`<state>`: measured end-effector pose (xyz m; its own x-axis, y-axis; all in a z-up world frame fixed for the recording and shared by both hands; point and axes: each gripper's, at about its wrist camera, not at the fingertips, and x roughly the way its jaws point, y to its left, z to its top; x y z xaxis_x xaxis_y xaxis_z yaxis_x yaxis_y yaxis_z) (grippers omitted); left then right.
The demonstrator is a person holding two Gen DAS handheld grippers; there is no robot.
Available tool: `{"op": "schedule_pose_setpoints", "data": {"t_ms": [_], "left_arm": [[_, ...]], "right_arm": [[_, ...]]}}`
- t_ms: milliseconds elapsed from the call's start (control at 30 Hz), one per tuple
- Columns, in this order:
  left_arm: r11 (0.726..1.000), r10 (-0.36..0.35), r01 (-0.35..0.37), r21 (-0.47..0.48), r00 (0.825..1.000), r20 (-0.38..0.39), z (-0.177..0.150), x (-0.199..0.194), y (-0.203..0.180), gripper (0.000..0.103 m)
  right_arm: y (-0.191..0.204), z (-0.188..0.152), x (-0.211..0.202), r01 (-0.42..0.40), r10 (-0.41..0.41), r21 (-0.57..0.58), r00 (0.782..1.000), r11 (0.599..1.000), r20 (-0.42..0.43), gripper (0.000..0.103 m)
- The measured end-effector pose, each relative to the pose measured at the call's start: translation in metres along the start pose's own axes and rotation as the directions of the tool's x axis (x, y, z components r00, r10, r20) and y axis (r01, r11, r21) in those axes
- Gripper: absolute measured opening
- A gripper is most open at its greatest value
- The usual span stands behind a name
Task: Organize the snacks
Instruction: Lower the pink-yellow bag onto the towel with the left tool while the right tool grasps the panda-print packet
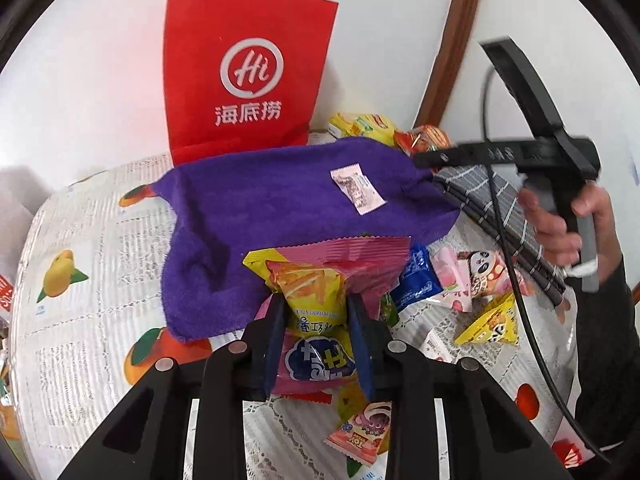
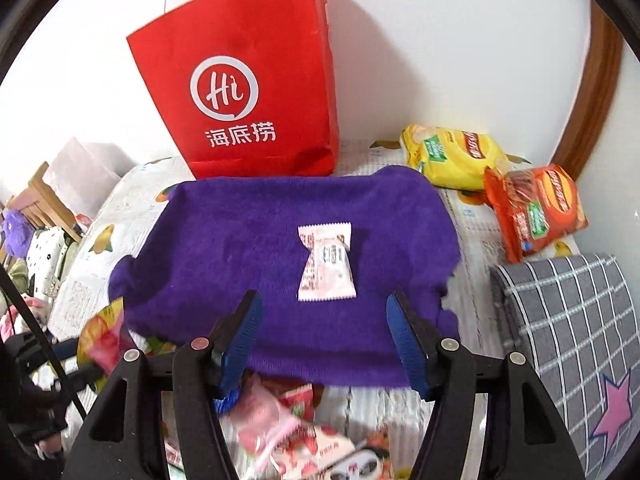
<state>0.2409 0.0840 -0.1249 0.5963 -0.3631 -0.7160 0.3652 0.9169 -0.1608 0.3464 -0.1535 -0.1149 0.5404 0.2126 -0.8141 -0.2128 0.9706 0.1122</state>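
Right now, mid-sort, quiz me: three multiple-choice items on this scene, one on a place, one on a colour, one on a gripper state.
1. Where does the small pink-and-white snack packet lie?
A. on the purple towel
B. inside the red paper bag
C. on the grey checked cloth

2. What colour is the chip bag right beside the yellow chip bag?
A. green
B. orange-red
C. blue

3. What is the left gripper doing?
A. standing open over bare towel
B. shut with nothing in it
C. shut on the yellow-and-pink snack bag

Answers: 1 A, the packet rests alone mid-towel, ahead of the open right gripper. 2 B, the orange-red bag leans beside the yellow one. 3 C, both blue pads pinch the bag's sides.
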Motion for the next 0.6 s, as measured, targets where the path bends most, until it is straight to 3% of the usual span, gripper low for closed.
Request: {"op": "schedule_pose_setpoints", "data": {"t_ms": [267, 600], "left_arm": [[0.998, 0.052, -0.051, -0.043, 0.998, 0.039, 0.022, -0.018, 0.005, 0.029], [0.991, 0.120, -0.115, -0.071, 0.990, 0.070, 0.071, -0.013, 0.010, 0.029]], "right_arm": [[-0.013, -0.033, -0.026, -0.010, 0.010, 0.037, 1.000, 0.999, -0.004, 0.064], [-0.037, -0.079, -0.036, -0.009, 0.012, 0.093, 0.999, 0.996, -0.035, 0.064]]}}
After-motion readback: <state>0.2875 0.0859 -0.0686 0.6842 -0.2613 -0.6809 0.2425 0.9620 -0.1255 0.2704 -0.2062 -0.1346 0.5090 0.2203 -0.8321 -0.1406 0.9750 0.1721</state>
